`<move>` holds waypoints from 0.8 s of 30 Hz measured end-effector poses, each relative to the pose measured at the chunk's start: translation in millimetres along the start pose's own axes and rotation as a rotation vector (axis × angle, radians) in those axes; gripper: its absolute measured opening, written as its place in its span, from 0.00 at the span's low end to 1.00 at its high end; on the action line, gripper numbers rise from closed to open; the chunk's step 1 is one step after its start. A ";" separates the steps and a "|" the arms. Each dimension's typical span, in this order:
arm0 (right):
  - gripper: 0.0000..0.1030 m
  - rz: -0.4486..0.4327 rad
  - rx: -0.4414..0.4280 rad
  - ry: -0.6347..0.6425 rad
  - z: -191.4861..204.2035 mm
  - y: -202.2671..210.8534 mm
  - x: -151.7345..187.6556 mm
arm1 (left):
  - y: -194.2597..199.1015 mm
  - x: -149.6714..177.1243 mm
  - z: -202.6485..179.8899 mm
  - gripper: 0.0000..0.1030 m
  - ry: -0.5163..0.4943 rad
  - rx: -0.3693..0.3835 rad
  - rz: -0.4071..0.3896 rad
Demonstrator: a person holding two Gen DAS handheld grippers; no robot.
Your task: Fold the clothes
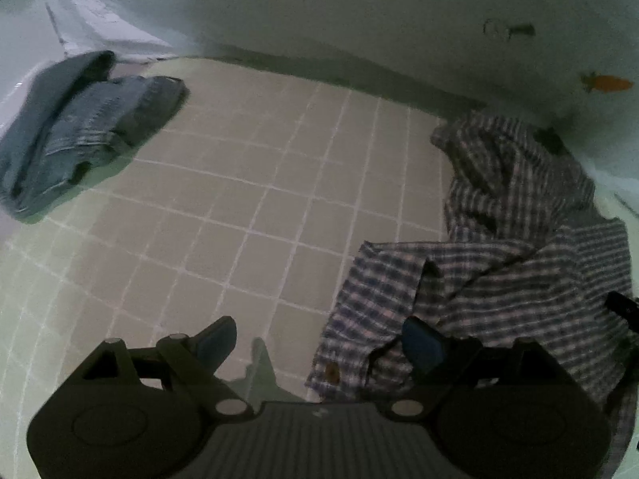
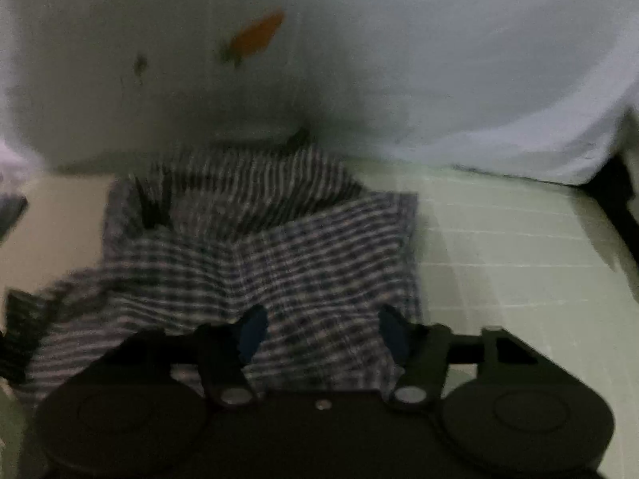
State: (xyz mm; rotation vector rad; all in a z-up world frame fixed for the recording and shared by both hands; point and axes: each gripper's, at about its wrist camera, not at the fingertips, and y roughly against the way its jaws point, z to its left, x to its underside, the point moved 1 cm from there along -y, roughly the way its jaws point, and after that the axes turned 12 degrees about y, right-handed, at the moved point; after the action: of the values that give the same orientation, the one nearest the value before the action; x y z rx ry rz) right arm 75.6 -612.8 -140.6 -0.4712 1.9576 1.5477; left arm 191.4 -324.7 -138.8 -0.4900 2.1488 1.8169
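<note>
Gridded tabletop carries a crumpled plaid shirt on its right and folded jeans far left, while the left gripper and right gripper both hold their jaws wide, gripping nothing

A mat with a grid of white lines covers the floor. At its far edge hangs a white sheet. A small orange carrot picture is on the sheet.
</note>
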 end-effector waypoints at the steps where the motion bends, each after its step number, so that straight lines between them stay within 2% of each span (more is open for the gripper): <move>1: 0.53 0.023 -0.010 -0.002 0.2 -9.0 -0.6 | -4.3 -0.5 -0.7 0.77 -0.004 0.002 0.010; 3: 0.50 0.055 -0.033 -0.007 1.1 -21.1 1.3 | -10.2 0.6 -1.3 0.56 -0.006 0.024 0.030; 4: 0.44 0.061 -0.040 -0.009 2.1 -23.6 1.9 | -12.3 1.5 -1.2 0.51 -0.004 0.040 0.040; 5: 0.39 0.064 -0.047 -0.010 3.2 -25.1 2.4 | -14.2 2.3 -0.9 0.38 0.001 0.054 0.049; 6: 0.33 0.068 -0.053 -0.012 4.2 -26.6 2.9 | -16.2 3.0 -0.8 0.25 0.006 0.060 0.054; 8: 0.12 0.074 -0.064 -0.018 4.7 -29.1 2.7 | -19.0 3.7 -0.1 0.17 0.015 0.055 0.049; 9: 0.04 0.076 -0.069 -0.024 3.5 -30.0 1.7 | -19.8 3.2 1.6 0.16 0.022 0.060 0.044; 13: 0.01 0.054 -0.088 -0.081 -7.0 -26.4 -2.4 | -13.8 -6.7 11.6 0.10 0.064 0.096 0.008; 19: 0.00 -0.092 -0.066 -0.154 -22.3 22.5 -19.7 | 26.9 -38.7 31.1 0.09 0.126 0.168 -0.131; 24: 0.00 -0.234 -0.051 -0.134 -13.7 64.9 -43.5 | 72.2 -63.2 47.9 0.09 0.173 0.208 -0.262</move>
State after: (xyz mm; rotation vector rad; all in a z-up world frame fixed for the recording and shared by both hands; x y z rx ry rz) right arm 66.2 -612.8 -61.9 -0.5800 1.6999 1.4448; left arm 217.2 -262.0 -55.7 -0.8591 2.2284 1.4405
